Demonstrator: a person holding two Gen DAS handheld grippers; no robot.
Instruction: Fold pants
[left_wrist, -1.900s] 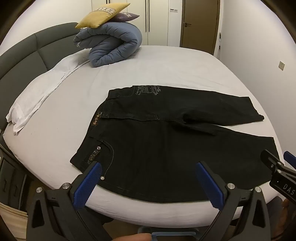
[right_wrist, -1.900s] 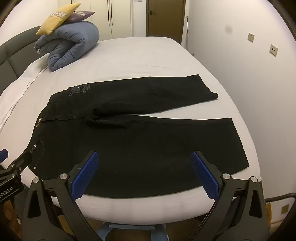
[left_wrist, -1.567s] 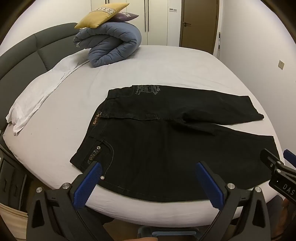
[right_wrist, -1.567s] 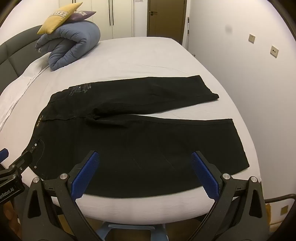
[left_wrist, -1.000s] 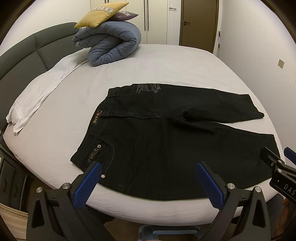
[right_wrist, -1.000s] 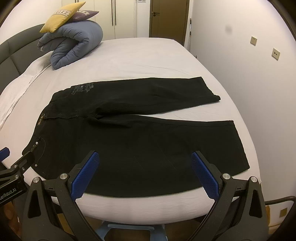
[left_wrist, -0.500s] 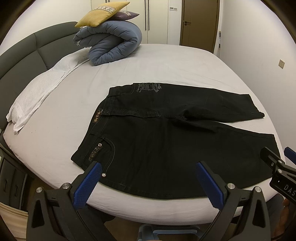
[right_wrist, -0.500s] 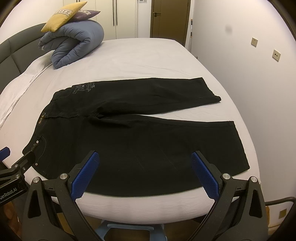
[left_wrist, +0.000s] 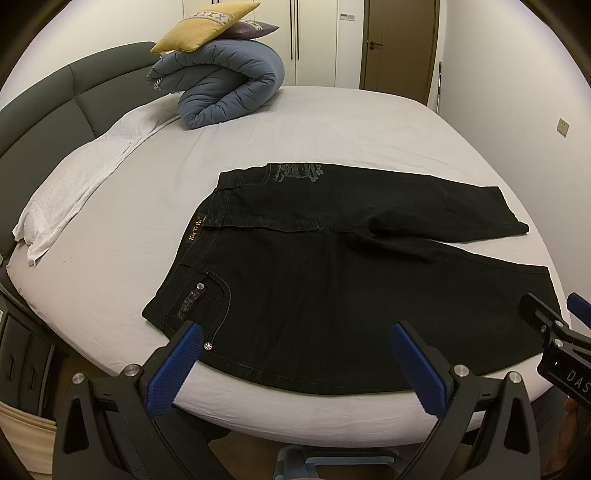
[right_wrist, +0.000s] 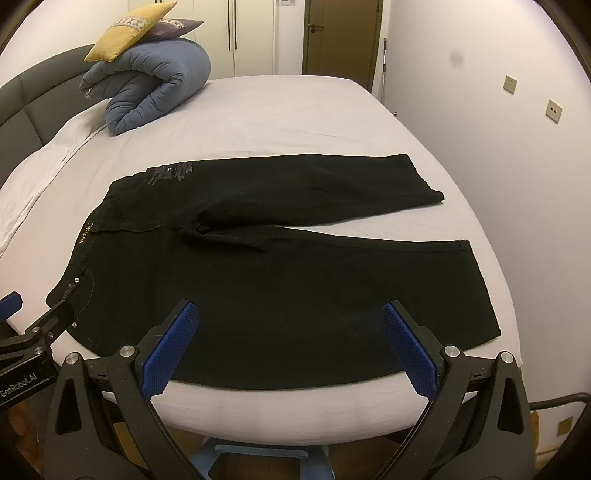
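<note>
Black pants (left_wrist: 332, 266) (right_wrist: 280, 266) lie flat on the white bed, waistband to the left, both legs spread apart toward the right. My left gripper (left_wrist: 295, 332) hovers open over the near edge by the waist pocket, holding nothing. My right gripper (right_wrist: 288, 314) hovers open over the near leg, also holding nothing. Each gripper shows at the edge of the other's view: the right gripper (left_wrist: 554, 332) at the right side, the left gripper (right_wrist: 33, 332) at the left side.
A rolled blue duvet (left_wrist: 225, 85) (right_wrist: 155, 88) with a yellow cushion (left_wrist: 203, 26) on top sits at the head of the bed. White bedding (left_wrist: 81, 177) lies along the dark headboard (left_wrist: 44, 107). A wall (right_wrist: 517, 147) runs close along the right side.
Both grippers have crept slightly forward and up, so the pants sit a little lower in view. The pants have not moved and both grippers remain open.
</note>
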